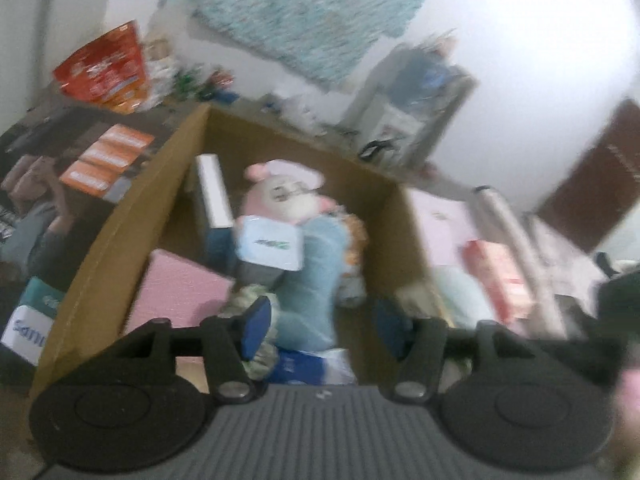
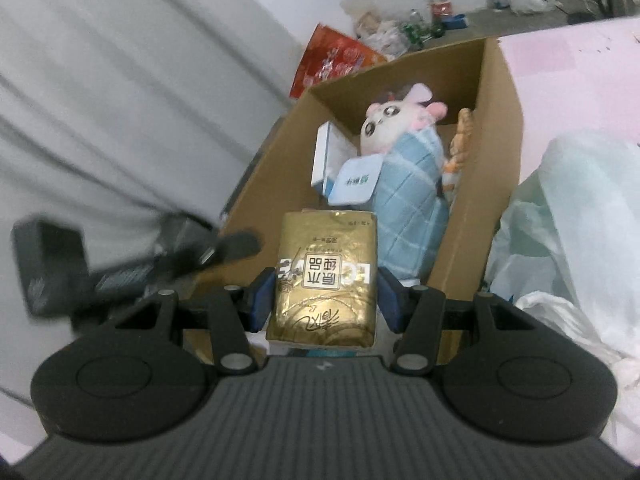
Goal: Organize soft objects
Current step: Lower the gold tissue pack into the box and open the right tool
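Observation:
A cardboard box [image 1: 120,216] holds a pink-and-white plush bunny [image 1: 286,190] in a blue checked cloth [image 1: 316,276], a white tissue pack [image 1: 270,246], a white box [image 1: 214,192] and a pink pad [image 1: 180,292]. My left gripper [image 1: 322,330] is open and empty over the near end of the box. My right gripper [image 2: 326,296] is shut on a gold tissue pack [image 2: 326,276] and holds it above the near end of the same box [image 2: 500,128]. The bunny [image 2: 394,122] and blue cloth [image 2: 412,200] lie beyond it.
A red snack bag [image 1: 106,68] and small clutter sit behind the box. Orange packs [image 1: 106,152] lie to its left. A pink sheet [image 2: 572,76] and pale plastic bags [image 2: 572,216] lie to its right. The other gripper [image 2: 120,264] shows blurred at left.

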`<state>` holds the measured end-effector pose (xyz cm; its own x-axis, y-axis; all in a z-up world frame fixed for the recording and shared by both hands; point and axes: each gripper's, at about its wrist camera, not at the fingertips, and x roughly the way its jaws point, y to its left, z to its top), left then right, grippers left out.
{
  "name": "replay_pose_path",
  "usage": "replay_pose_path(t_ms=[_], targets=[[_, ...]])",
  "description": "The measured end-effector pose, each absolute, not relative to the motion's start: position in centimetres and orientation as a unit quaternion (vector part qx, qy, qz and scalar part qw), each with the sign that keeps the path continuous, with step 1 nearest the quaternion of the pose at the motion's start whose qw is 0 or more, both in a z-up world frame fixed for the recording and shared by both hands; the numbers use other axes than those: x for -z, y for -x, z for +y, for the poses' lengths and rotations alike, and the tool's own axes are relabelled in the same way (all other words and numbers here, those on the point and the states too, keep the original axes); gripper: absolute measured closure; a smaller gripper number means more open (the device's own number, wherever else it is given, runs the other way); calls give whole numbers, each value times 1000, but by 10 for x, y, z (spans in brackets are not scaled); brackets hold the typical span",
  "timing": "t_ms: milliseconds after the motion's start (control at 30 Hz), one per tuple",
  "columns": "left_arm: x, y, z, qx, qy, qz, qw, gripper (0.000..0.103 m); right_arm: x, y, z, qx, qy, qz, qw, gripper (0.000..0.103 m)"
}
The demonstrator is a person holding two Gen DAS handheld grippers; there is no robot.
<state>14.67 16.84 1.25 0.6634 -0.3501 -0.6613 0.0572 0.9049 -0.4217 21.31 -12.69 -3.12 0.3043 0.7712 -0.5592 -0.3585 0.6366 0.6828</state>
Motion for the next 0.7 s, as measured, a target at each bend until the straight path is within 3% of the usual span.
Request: replay_pose_path(t_ms=[67,233,400,533,600,700], targets=[[-21,-136,162,155,184,384,891,31,34,-217,-131,-359,-248,467,769,51],[-34,-114,121,216,111,362,900,21,43,-215,-131,-357,-292,483,744,51],[-26,-118,97,207,89,381,897,23,47,-206,-131,-365,-321,487,726,50],[-18,-122,101,195,108,394,892,43,48,-200,-133,-374,-336,490,712,50],[-14,-124,105,193,118,399,889,47,48,-199,-133,-376,-337,493,709,50],[-12,-122,106,203,125,403,883,69,51,-197,-135,-375,-339,496,706,50]])
